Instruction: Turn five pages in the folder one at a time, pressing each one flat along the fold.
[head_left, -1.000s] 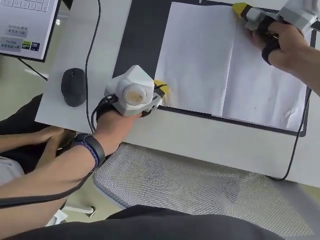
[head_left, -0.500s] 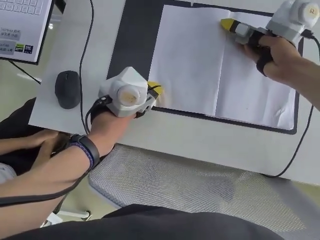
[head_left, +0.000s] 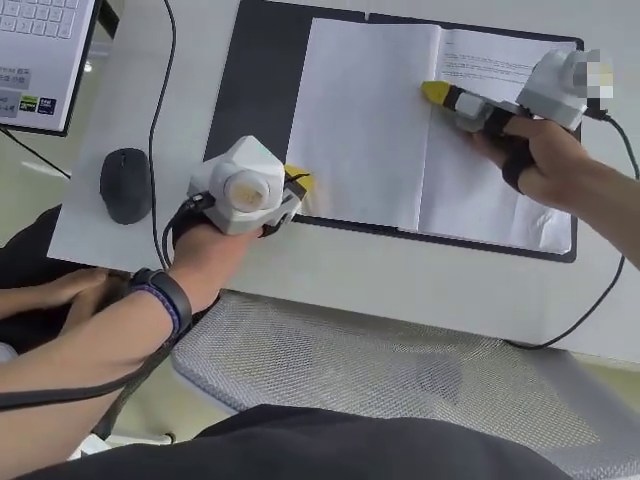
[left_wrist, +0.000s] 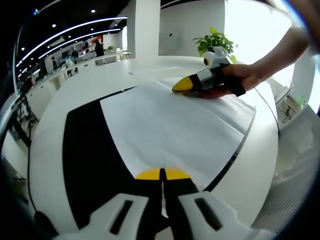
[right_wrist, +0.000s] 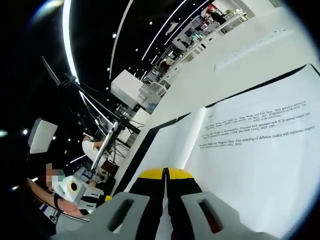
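Note:
The folder (head_left: 255, 90) lies open on the white desk, its black cover showing to the left of the pages. The left page (head_left: 360, 120) is blank; the right page (head_left: 495, 200) has a few printed lines at its top. My right gripper (head_left: 436, 93) is shut, its yellow tips resting on the fold in the upper part of the pages. In the right gripper view its tips (right_wrist: 165, 173) sit beside the printed page (right_wrist: 260, 150). My left gripper (head_left: 298, 183) is shut at the lower left corner of the left page, tips (left_wrist: 162, 174) on the paper's edge.
A laptop (head_left: 40, 45) stands at the far left corner, with a black mouse (head_left: 125, 185) and a cable (head_left: 155, 110) beside the folder. A mesh chair seat (head_left: 400, 370) lies below the desk's near edge. Another cable (head_left: 600, 290) hangs off the right.
My right gripper has slid down the fold from the top of the pages toward me. The left gripper has stayed at the page's corner. The head camera has shifted.

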